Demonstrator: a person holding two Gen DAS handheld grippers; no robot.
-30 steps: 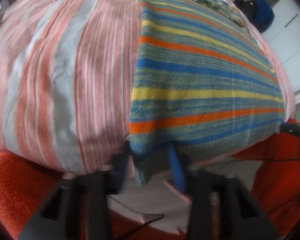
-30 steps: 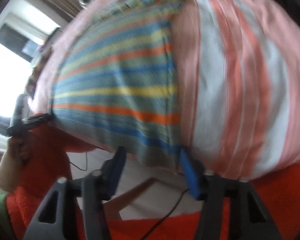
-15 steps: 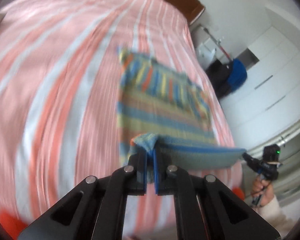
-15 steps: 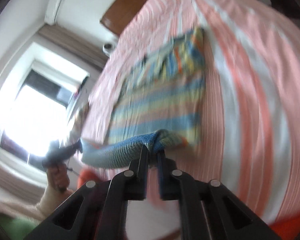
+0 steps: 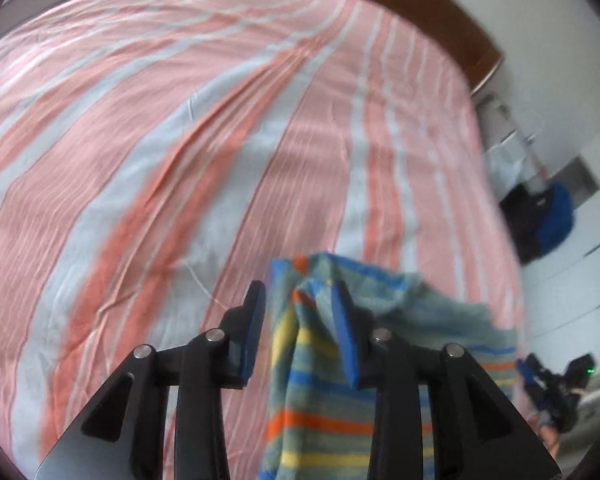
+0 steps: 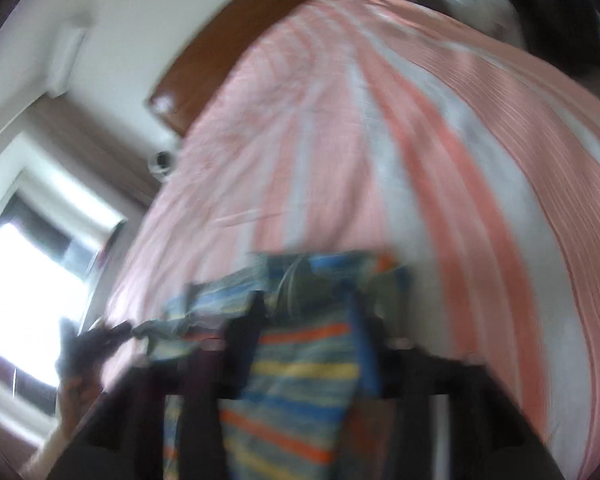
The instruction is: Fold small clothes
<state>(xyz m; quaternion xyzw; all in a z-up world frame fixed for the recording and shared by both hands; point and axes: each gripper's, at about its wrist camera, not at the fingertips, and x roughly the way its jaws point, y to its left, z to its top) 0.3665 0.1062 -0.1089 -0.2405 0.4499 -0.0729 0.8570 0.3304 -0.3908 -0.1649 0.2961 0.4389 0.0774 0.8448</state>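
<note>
Striped knit garment [image 5: 324,384] between opening grippers

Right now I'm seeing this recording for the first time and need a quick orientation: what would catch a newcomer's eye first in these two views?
The striped knit garment in blue, yellow and orange stands out first, bunched low in the left wrist view between the black fingers of the left gripper, whose jaws are opening. Behind it spreads the wide pink-and-white striped bed cover, filling most of both views. The right gripper is blurred, its jaws opening too, over the same garment.
</note>
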